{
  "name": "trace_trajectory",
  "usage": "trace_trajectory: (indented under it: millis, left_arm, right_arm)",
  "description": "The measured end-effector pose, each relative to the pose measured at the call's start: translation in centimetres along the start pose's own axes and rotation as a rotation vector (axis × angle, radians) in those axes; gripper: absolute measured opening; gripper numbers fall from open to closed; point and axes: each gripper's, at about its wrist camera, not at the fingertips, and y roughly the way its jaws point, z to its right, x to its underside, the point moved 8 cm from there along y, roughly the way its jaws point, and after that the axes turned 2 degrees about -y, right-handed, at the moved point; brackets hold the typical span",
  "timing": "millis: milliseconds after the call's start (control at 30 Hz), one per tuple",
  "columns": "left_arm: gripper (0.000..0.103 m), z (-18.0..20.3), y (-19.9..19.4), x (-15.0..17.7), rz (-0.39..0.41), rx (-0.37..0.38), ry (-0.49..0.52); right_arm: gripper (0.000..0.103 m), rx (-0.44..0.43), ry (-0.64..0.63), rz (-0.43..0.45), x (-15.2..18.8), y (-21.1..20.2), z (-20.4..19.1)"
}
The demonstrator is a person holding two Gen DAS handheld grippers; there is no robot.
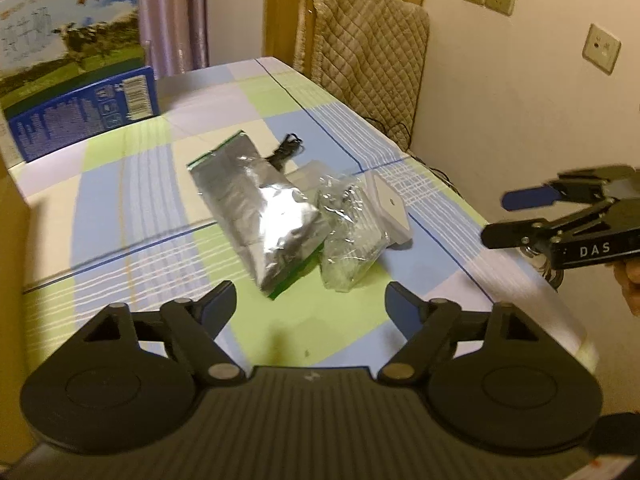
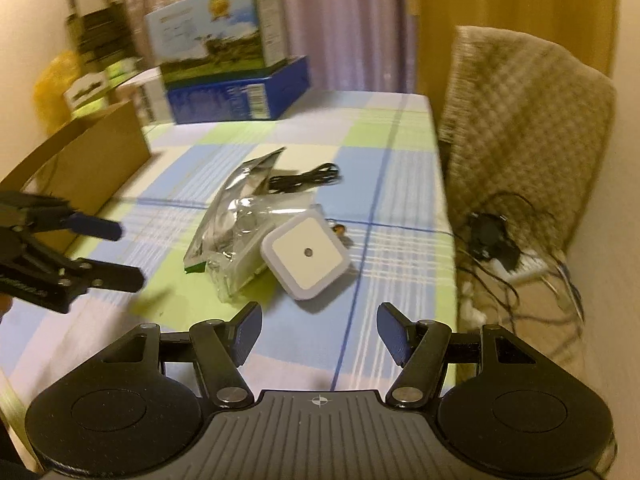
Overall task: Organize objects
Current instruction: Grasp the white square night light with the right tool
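On the checked tablecloth (image 1: pixel 120 208) lie a silver foil bag (image 1: pixel 256 216), a crumpled clear plastic bag (image 1: pixel 352 236), a white square plug-in device (image 1: pixel 390 204) and a black cable (image 1: pixel 288 150). My left gripper (image 1: pixel 308 300) hovers just short of the foil bag, open, with nothing between its fingers. My right gripper (image 1: pixel 498 218) comes in from the right, beside the white device, also open. In the right wrist view the white device (image 2: pixel 308 258) sits just ahead of the right gripper (image 2: pixel 318 322), with the clear bag (image 2: pixel 244 240), foil bag (image 2: pixel 240 184) and cable (image 2: pixel 308 178) behind. The left gripper (image 2: pixel 128 254) shows at the left.
A cow-printed carton (image 1: pixel 72 52) on a blue box (image 1: pixel 88 116) stands at the table's far left. A brown cardboard box (image 2: pixel 88 168) borders the left side. A chair with a quilted cover (image 1: pixel 368 60) stands past the right edge, with tangled cables (image 2: pixel 512 256) on the floor.
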Motion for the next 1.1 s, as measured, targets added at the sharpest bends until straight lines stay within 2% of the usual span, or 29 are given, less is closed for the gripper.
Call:
trace_trajectory:
  millis: [67,200,333,533,633,700,833,1000,1100]
  left_arm:
    - [0.07,0.4,1.1,0.1,0.0,0.009,0.016]
    - [0.065,1.3,3.0,0.1,0.002,0.043,0.092]
    - [0.064,1.9,4.6,0.2,0.005,0.079,0.156]
    - [0.063,2.7,6.3,0.3,0.024,0.094,0.253]
    - [0.052,2.9,7.3,0.4,0.017,0.089,0.289]
    - [0.048,3.0,7.7,0.5,0.012,0.086,0.299]
    - [0.045,2.7,8.1,0.5,0.01,0.087,0.282]
    - [0.029,2.5,8.5,0.3,0.006,0.095,0.275]
    - [0.027,2.4,8.4,0.2,0.006,0.101,0.275]
  right_arm:
    - [0.061,-0.037,-0.051,0.01,0.0,1.0,0.1]
    - [0.061,-0.094,-0.157,0.01,0.2,2.9,0.3]
    - [0.061,-0.117,-0.22,0.009,0.1,4.4,0.8]
    - [0.061,-0.17,-0.305,0.01,-0.5,6.2,1.1]
    - [0.061,-0.193,-0.327,0.005,-1.0,6.9,1.4]
    - [0.061,-0.202,-0.339,0.008,-1.4,7.3,1.3]
    - [0.061,-0.229,-0.39,-0.008,-1.8,8.2,0.7]
    - [0.066,-0.248,-0.423,-0.026,-2.1,9.2,-0.1]
    - [0.068,-0.246,-0.475,-0.034,-1.9,9.5,-0.8]
